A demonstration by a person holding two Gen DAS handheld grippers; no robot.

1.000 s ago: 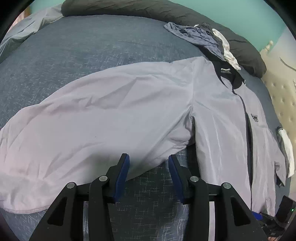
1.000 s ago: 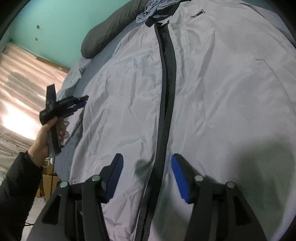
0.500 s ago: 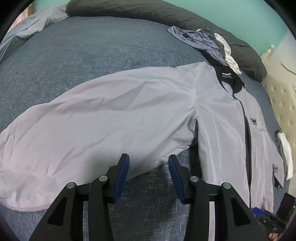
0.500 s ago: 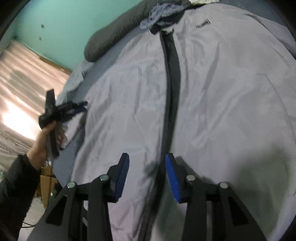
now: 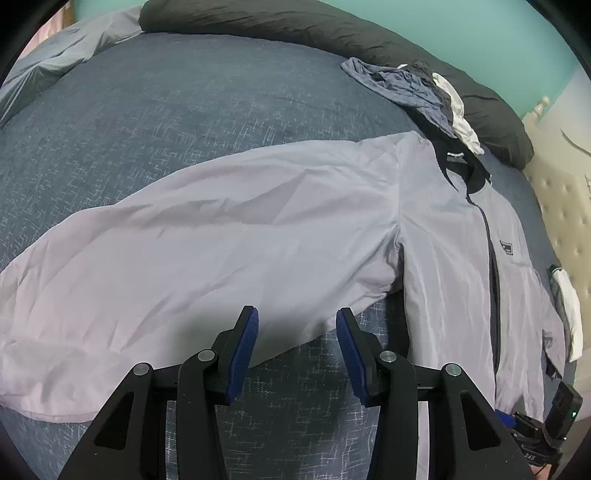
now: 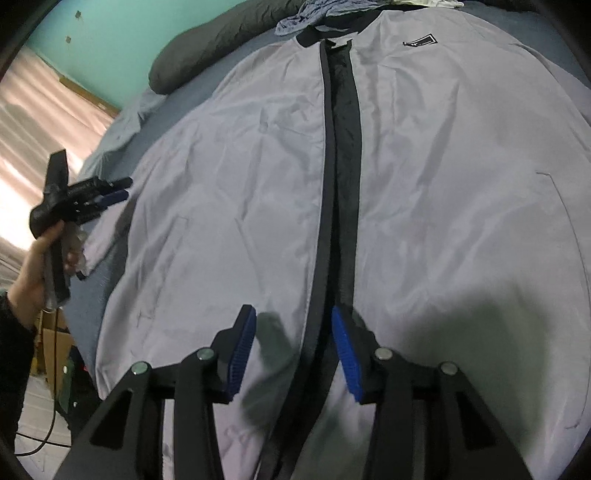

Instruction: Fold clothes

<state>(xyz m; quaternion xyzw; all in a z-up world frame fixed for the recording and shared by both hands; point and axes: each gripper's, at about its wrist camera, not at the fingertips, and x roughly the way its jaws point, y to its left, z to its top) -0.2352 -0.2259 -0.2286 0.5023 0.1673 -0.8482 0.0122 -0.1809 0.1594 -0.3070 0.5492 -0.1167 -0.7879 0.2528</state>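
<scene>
**Both grippers poised over a spread jacket, nothing gripped yet**

Closest in, the right gripper point(image 6: 291, 332) hangs just above the lower front of the grey jacket point(image 6: 443, 184), its blue pads parted with nothing pinched between them; the dark zipper strip point(image 6: 341, 166) runs up from right between the fingertips. Over in the left wrist view, the left gripper point(image 5: 297, 332) sits with its jaws apart and empty too, the near edge of the spread sleeve point(image 5: 203, 240) lying right ahead of the tips and bare blue bedcover point(image 5: 295, 406) beneath them.

Further out from the right gripper, the jacket's chest opens flat on the bed, a small logo patch point(image 6: 419, 40) up near the collar. Away to its left a hand point(image 6: 33, 266) carries the other tool beside the jacket's edge.

Beyond the left gripper's tips the sleeve stretches off to the left, and at the far end a crumpled blue garment point(image 5: 402, 88) rests against a dark bolster point(image 5: 332, 33).

The risks, as I read it: this fabric looks thin and slippery, so a shallow pinch could slide out mid-fold. A bite at the zipper might catch only the top layer, dragging the front open. And the sleeve is long, so lifting it from one point could let it bunch.
</scene>
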